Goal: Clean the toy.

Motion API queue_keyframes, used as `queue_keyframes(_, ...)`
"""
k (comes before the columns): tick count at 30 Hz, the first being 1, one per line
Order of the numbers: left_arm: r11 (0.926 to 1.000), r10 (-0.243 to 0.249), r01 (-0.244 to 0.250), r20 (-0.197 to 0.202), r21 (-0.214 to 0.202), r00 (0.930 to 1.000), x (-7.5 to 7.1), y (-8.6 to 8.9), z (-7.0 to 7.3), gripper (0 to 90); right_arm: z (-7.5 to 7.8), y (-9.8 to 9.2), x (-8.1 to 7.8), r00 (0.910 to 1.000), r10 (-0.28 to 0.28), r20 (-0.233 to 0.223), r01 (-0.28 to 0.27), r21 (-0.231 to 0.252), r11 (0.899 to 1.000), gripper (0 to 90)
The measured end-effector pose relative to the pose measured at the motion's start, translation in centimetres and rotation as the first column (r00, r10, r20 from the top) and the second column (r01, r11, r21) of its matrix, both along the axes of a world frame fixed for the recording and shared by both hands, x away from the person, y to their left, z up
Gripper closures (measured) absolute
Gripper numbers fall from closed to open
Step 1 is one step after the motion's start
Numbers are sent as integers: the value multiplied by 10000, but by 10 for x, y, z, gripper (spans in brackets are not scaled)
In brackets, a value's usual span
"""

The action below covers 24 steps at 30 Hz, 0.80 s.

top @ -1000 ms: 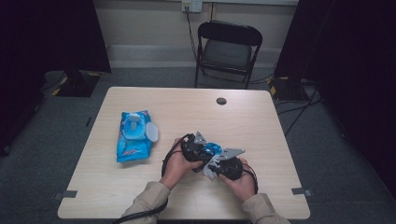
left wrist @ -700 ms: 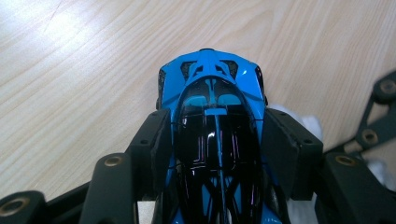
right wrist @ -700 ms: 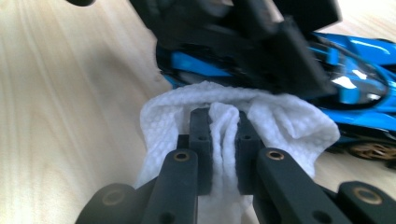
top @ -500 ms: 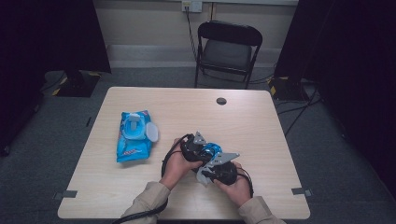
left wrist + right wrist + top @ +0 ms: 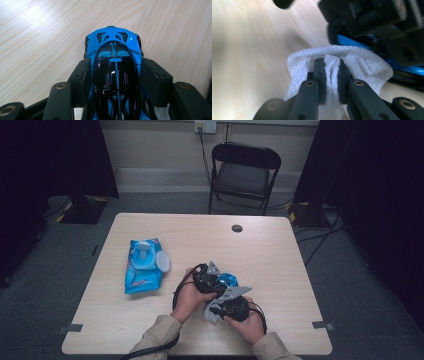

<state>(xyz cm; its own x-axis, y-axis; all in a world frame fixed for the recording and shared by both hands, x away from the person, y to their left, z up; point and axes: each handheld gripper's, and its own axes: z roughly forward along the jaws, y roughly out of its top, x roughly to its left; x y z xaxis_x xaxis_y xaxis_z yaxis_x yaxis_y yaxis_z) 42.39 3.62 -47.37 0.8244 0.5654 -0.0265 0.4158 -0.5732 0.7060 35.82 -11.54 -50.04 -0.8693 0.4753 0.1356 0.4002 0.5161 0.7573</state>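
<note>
Clamping the glossy, slippery toy car (image 5: 116, 75) across its flanks with my left gripper (image 5: 116, 72), I pinch the soft wipe (image 5: 337, 65) in my right gripper (image 5: 332, 72).

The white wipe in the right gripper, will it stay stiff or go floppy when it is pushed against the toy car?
Probably floppy: the wipe is bunched and folded between the jaws of the right gripper and droops around them. It looks thin, so likely very light. Pressed on the glossy blue toy car, it should bend to the curved body rather than push it.
</note>
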Motion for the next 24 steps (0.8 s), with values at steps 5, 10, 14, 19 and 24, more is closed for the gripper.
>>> queue_keyframes(5,10000,27,-27,-32,-70,10000,0,0,0,439,5,0,-4,9992,378,-147,-373,368,9986,829)
queue_keyframes(10,9997,97,-98,-50,-212,9999,0,1,-1,439,13,-12,-3,9994,356,-50,-354,390,9986,830)
queue_keyframes(14,9998,88,-89,-43,-151,10000,0,1,-1,439,20,-38,4,9997,-257,38,254,582,9980,831)
queue_keyframes(19,10000,46,-46,-35,-53,10000,0,1,0,440,29,-71,12,9924,-1198,276,1176,713,9905,831)
queue_keyframes(24,10000,69,-69,-39,-46,10000,0,0,0,440,33,-103,22,9713,-2329,477,2290,758,9705,832)
